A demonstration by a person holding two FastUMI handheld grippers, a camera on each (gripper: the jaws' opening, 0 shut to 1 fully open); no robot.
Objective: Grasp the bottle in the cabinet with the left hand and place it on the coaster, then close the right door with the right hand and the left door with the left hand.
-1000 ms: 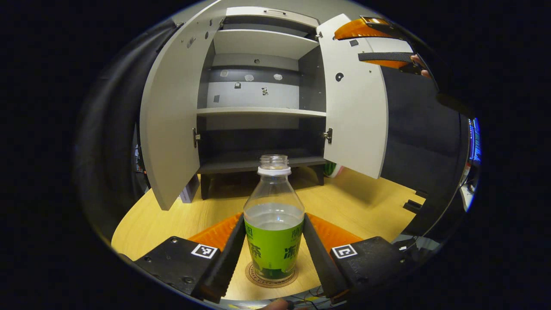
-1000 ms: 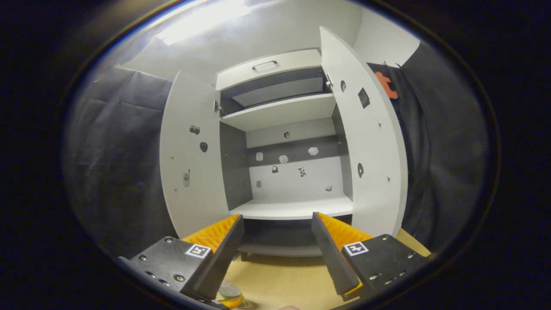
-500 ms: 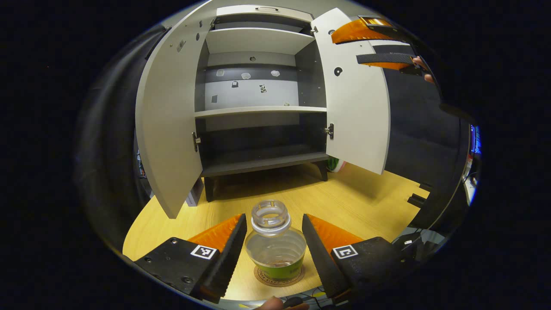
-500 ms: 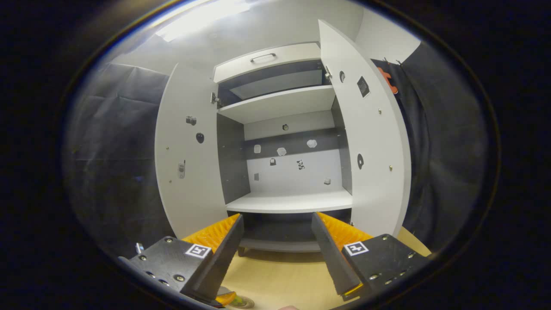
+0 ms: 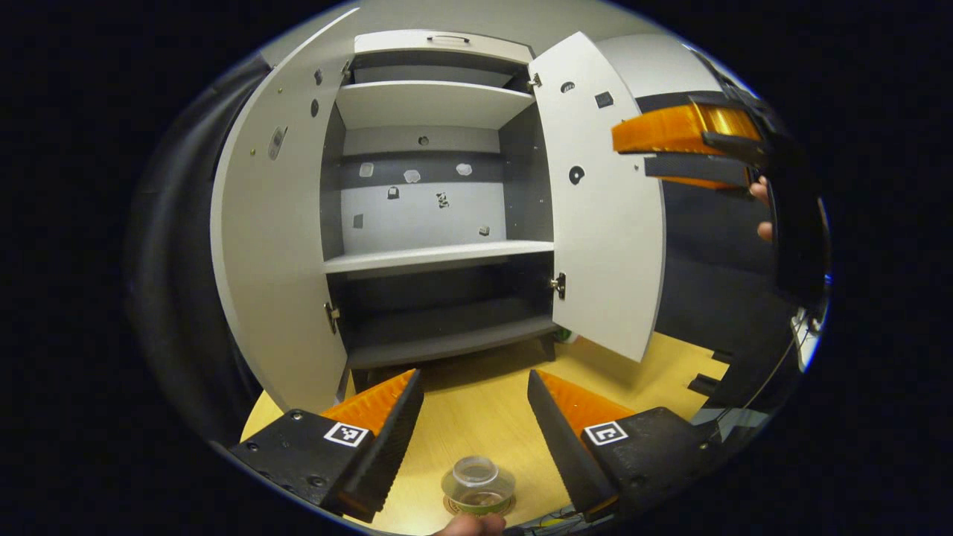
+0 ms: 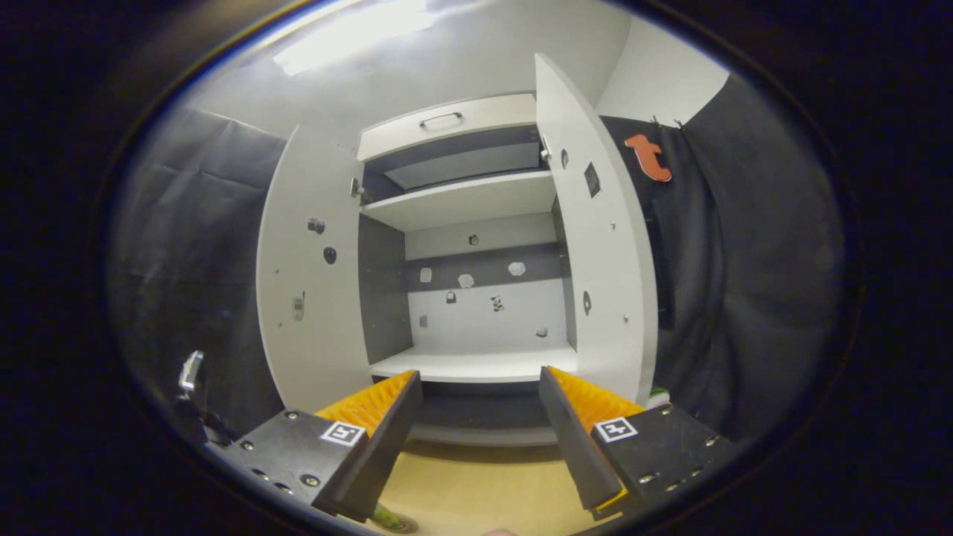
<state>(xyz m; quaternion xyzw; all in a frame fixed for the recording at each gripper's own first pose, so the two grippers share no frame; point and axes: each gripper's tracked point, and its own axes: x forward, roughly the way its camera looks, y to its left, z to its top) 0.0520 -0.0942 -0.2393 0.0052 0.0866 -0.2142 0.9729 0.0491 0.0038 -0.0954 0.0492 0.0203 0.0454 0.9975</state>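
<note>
The bottle (image 5: 477,484) stands on the coaster (image 5: 456,508) at the bench's near edge; placement judged complete. Left gripper (image 5: 475,424) and right gripper (image 6: 480,424) both gape, released. Right door (image 5: 599,201) and left door (image 5: 272,246) remain to close.

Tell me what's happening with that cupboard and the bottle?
A person holds a gripper in each hand. The bottle stands on a coaster on the table, and the left gripper is open above it, not touching. Both cupboard doors are wide open. The right gripper, also open, faces the right door, ready to shut it next.
</note>
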